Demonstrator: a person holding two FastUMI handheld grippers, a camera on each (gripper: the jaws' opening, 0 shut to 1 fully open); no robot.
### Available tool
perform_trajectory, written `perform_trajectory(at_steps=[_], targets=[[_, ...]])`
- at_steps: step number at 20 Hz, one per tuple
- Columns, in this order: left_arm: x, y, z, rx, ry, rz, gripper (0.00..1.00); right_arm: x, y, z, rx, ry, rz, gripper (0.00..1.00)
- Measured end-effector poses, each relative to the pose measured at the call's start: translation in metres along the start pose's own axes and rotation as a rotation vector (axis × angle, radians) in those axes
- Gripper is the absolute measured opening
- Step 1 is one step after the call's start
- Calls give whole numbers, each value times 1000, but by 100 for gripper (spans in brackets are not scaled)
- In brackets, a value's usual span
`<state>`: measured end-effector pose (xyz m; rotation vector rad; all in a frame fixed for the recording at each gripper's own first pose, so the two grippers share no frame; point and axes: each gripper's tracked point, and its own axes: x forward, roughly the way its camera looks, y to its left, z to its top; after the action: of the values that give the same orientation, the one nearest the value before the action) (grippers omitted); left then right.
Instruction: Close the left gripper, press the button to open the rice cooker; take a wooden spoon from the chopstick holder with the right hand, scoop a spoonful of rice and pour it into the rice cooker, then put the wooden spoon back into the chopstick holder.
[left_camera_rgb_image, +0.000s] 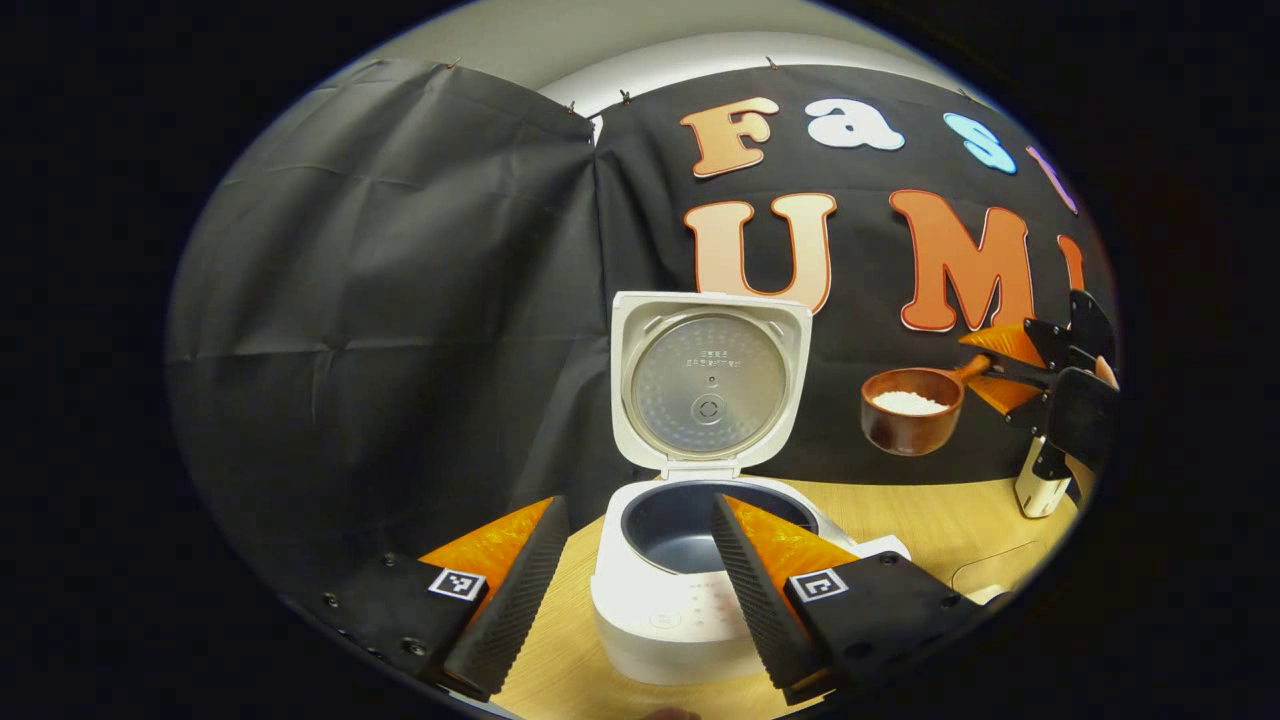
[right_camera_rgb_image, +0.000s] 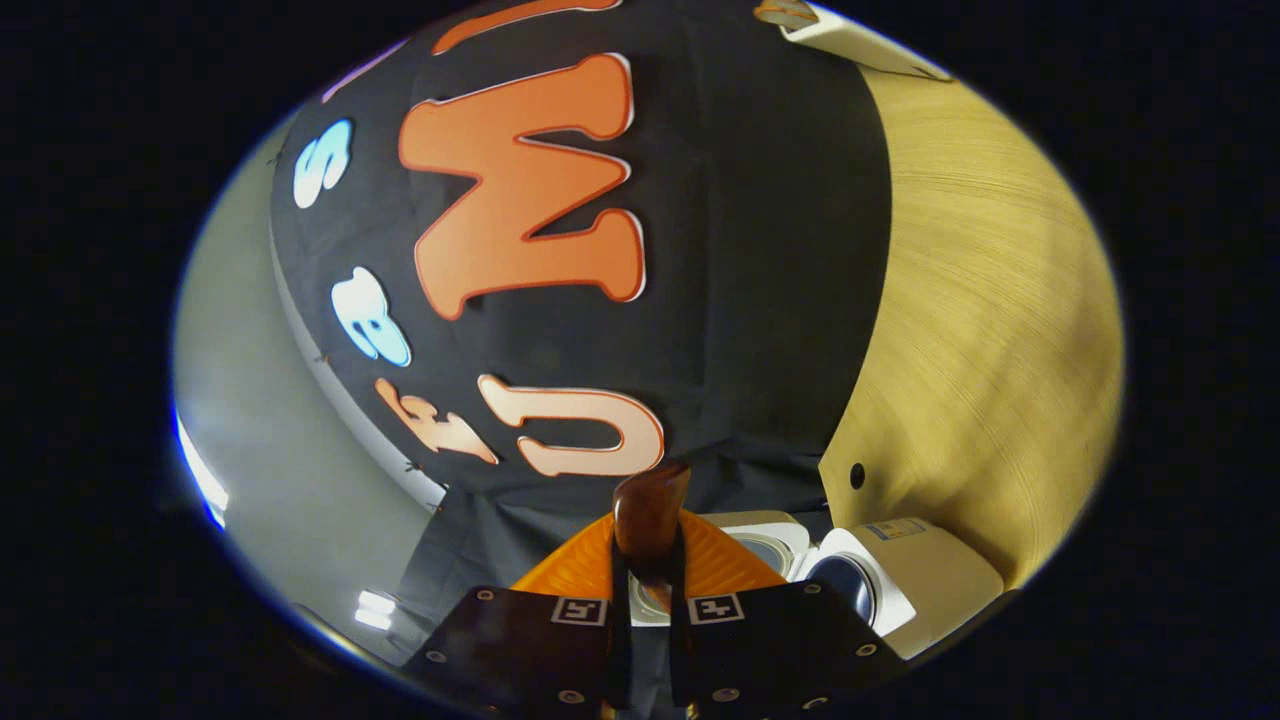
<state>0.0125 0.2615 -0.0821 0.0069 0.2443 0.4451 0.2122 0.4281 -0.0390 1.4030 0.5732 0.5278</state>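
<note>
The right gripper (right_camera_rgb_image: 648, 580) squeezes the brown wooden spoon (left_camera_rgb_image: 912, 408) of white rice beside the open white rice cooker (left_camera_rgb_image: 690, 560), while the left gripper (left_camera_rgb_image: 635, 590) fingers are apart.

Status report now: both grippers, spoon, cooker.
Left gripper open before rice cooker, lid up. Right gripper shut on wooden spoon, rice loaded, right of the pot. Path clear.

My left tool's fingers (left_camera_rgb_image: 760, 590) cover part of the rice cooker (left_camera_rgb_image: 660, 610) front panel. In the right gripper view my right tool (right_camera_rgb_image: 648, 590) hides most of the wooden spoon (right_camera_rgb_image: 650, 515); its bowl is out of sight.
</note>
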Motion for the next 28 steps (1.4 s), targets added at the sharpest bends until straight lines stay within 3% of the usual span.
perform_trajectory(at_steps=[4, 12, 20, 28], targets=[[7, 9, -5, 0, 4, 17, 94, 23, -10, -20, -151, 3, -6, 15], [16, 19, -13, 15, 12, 25, 94, 55, -1, -81, -416, 72, 64, 14], [22, 32, -16, 30, 18, 44, 94, 64, 16, -138, -826, 117, 152, 15], [27, 35, -14, 40, 9, 46, 94, 61, 58, -145, -1048, 81, 238, 14]])
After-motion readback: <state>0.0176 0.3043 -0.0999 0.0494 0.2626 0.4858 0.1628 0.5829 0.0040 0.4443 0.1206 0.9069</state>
